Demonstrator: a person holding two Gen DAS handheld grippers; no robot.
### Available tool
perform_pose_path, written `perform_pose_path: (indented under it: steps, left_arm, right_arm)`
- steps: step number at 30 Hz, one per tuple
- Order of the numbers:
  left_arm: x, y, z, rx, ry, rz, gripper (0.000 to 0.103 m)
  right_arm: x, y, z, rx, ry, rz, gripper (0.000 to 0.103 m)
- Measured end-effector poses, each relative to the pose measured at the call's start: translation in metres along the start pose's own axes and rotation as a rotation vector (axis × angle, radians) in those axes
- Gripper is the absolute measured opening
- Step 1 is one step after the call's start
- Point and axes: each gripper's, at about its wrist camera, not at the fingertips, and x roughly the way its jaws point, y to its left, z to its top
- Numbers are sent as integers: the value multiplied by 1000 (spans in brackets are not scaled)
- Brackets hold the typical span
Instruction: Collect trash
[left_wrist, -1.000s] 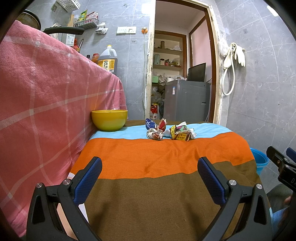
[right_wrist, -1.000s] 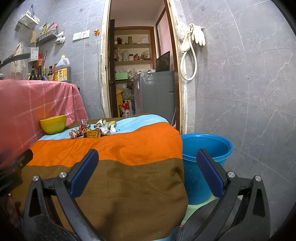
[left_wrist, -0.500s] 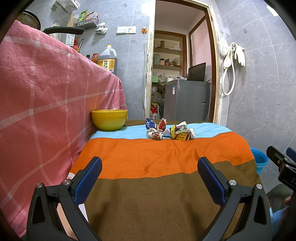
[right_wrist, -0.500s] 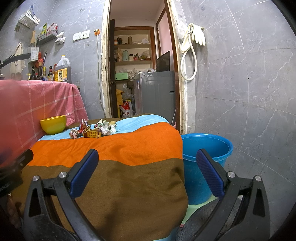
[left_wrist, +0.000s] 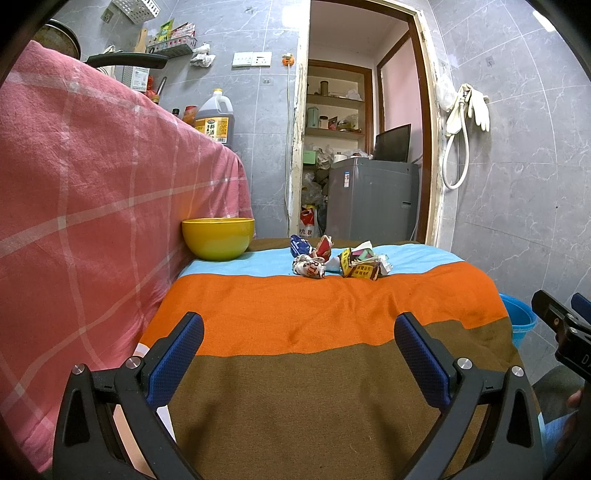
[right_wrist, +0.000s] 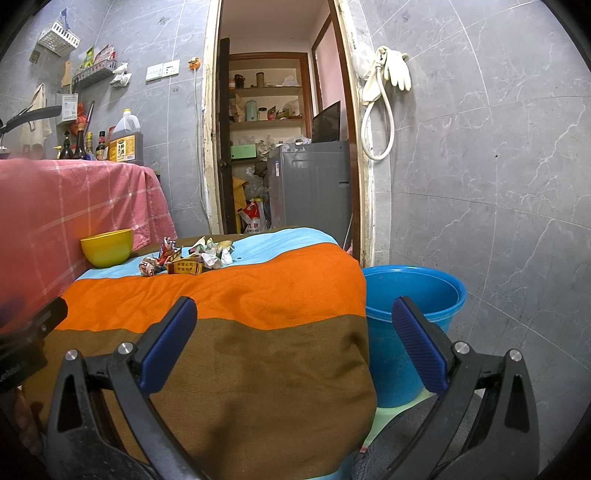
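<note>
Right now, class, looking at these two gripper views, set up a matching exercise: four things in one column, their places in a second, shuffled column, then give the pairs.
Things:
1. yellow bowl
2. crumpled wrappers
3. blue bucket
4. rubber gloves

Places:
A. hanging on the tiled wall
B. beside the pink cloth
C. on the floor, right of the table
D. on the light blue stripe

Pairs: 1-B, 2-D, 3-C, 4-A

Both wrist cameras sit low at the near table edge, facing the far doorway (left_wrist: 364, 155). They share the striped tablecloth (left_wrist: 314, 306) and crumpled wrappers (right_wrist: 184, 258). The right view adds the blue bucket (right_wrist: 413, 295).
</note>
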Motion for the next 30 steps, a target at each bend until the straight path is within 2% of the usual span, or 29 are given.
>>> perform_pose_path:
  steps: [26, 30]
  left_arm:
    - [1, -3, -1, 2, 14, -1, 101]
    - [2, -2, 10, 2, 18, -1, 101]
  right_arm:
    - [1, 2, 0, 8, 17, 5, 103]
    - [6, 1, 6, 4, 20, 20, 103]
